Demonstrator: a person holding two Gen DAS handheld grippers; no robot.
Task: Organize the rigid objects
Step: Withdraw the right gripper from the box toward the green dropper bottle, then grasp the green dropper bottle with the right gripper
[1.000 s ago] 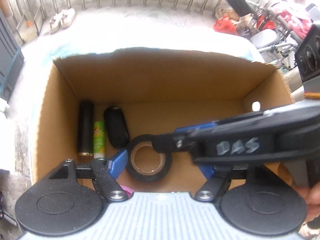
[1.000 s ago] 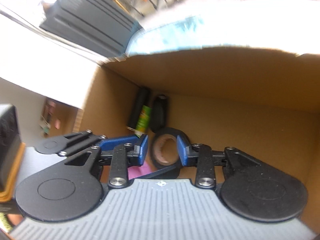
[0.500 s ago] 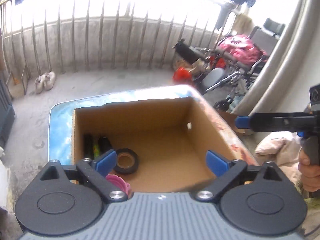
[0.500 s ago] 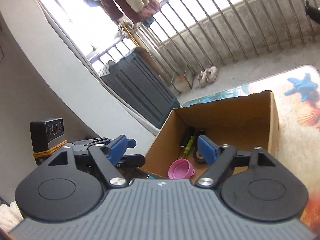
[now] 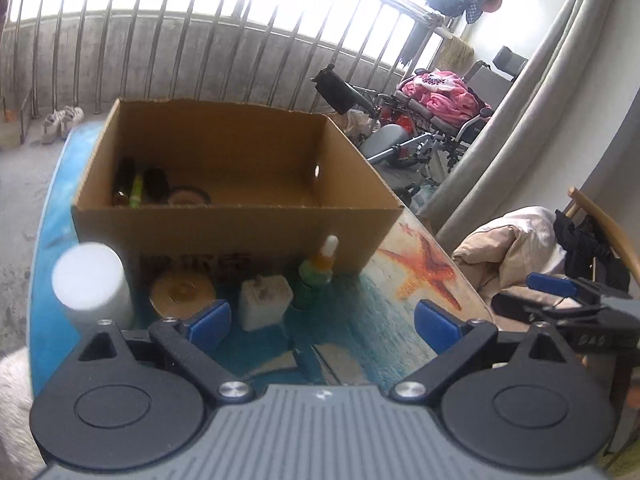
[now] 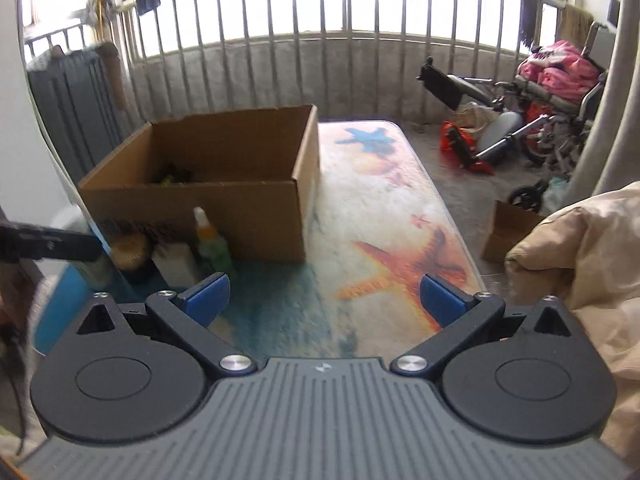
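Observation:
An open cardboard box stands on the starfish-print table. It holds a black tube, a green tube and a black tape roll. In front of its near wall stand a white cylinder, a round tan disc, a white block and a green dropper bottle. My left gripper is open and empty, just short of the block and bottle. My right gripper hovers over bare table right of them, its jaws opening with nothing between them.
A beige cushion lies at the table's right edge. Beyond the table are a wheelchair with pink cloth, a small cardboard box on the floor, a metal railing and shoes.
Both grippers have pulled back out of the box to its near side, leaving the tape roll inside. The right jaws have spread wide; the left jaws have widened too.

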